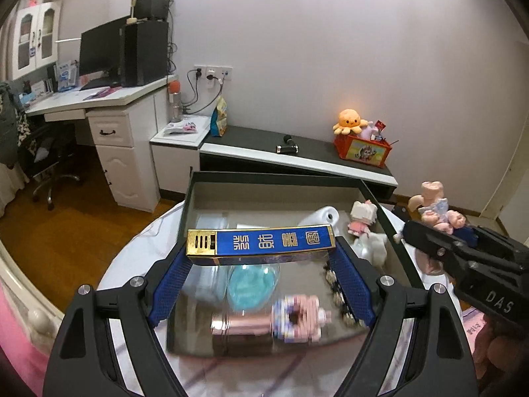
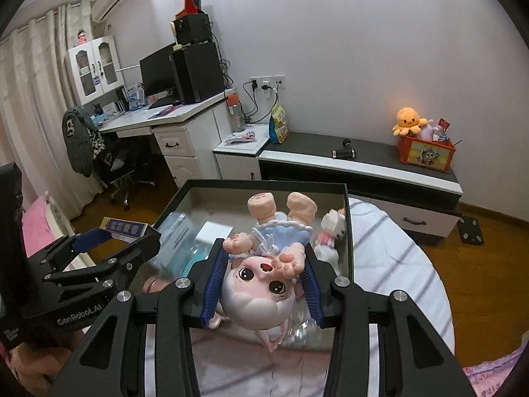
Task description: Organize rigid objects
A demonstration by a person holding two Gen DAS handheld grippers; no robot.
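Now the left gripper [image 1: 261, 258] jaws clamp a blue box [image 1: 261, 243]; the right gripper [image 2: 261, 278] jaws squeeze a doll [image 2: 261, 284] above the tray [image 2: 264, 183]

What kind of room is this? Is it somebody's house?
Probably a room in a home, perhaps a bedroom or study. There is a white desk with drawers carrying a black computer monitor, an orange octopus plush toy on a red toy crate, and cream curtains.
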